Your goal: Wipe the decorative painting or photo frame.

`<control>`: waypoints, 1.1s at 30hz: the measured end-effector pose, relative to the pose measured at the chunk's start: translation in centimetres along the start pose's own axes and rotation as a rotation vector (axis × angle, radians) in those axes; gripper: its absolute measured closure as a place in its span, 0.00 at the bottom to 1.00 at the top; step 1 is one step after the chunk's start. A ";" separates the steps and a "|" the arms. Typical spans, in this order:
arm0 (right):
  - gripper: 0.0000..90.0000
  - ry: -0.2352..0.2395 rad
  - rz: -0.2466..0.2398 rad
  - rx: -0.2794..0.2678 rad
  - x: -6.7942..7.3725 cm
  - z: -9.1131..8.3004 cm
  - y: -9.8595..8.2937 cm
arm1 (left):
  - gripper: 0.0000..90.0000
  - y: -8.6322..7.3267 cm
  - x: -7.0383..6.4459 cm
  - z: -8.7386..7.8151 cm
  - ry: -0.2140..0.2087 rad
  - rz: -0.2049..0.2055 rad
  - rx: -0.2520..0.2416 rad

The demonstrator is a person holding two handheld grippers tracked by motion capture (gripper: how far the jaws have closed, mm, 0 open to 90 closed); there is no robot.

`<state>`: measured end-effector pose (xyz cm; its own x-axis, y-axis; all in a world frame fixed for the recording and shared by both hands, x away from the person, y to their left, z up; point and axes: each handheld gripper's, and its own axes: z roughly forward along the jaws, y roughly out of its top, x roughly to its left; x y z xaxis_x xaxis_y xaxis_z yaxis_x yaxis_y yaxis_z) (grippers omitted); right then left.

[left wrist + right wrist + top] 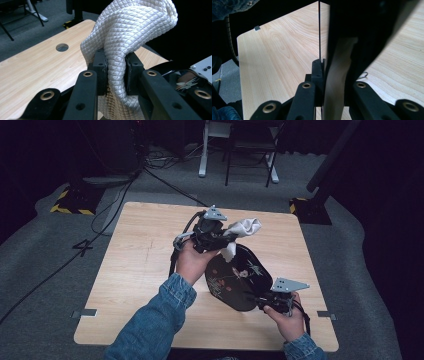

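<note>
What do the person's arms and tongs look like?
Both arms wear blue denim sleeves with turned-up cuffs. The left tongs and right tongs are black, each topped with a grey three-cornered plate. Brass-ringed holes dot the black jaws, and black cables trail behind.

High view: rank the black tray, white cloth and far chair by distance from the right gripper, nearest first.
1. Black tray: clamped in the right gripper, at its near edge.
2. White cloth: held up above the tray's far end.
3. Chair: on the floor beyond the table.

one white quilted cloth [243, 229], one black lacquered plate [237, 280], two grippers, one wooden table [135, 270]
</note>
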<state>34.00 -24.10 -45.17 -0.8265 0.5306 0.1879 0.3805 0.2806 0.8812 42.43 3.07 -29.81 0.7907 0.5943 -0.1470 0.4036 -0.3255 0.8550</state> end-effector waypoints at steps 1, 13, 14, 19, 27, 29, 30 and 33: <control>0.89 0.002 0.000 0.000 0.0 0.0 0.0 | 0.84 -0.3 0.3 0.1 0.005 -0.007 0.006; 0.89 0.003 -0.004 0.000 0.0 0.0 0.0 | 0.84 -1.4 1.3 0.6 0.029 -0.037 0.004; 0.89 0.004 -0.004 0.000 0.0 0.0 0.0 | 0.84 -1.4 1.4 0.6 0.030 -0.043 0.006; 0.89 0.005 -0.004 0.001 0.0 0.0 0.0 | 0.84 -1.8 1.9 1.1 0.032 -0.070 0.003; 0.89 0.007 -0.005 0.002 0.0 0.0 0.0 | 0.84 -2.8 2.4 1.7 0.035 -0.092 0.014; 0.89 0.007 -0.004 0.002 0.0 0.0 0.0 | 0.84 -3.2 2.5 1.8 0.033 -0.098 0.015; 0.89 0.007 -0.005 0.002 0.0 0.0 0.0 | 0.83 -3.4 2.5 1.9 0.036 -0.101 0.015; 0.89 0.007 -0.005 0.003 0.0 0.0 0.0 | 0.83 -4.0 2.6 2.1 0.037 -0.110 0.017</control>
<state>33.97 -24.09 -45.16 -0.8312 0.5237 0.1868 0.3778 0.2854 0.8808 43.89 4.38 -34.62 0.7237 0.6539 -0.2206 0.4949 -0.2690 0.8263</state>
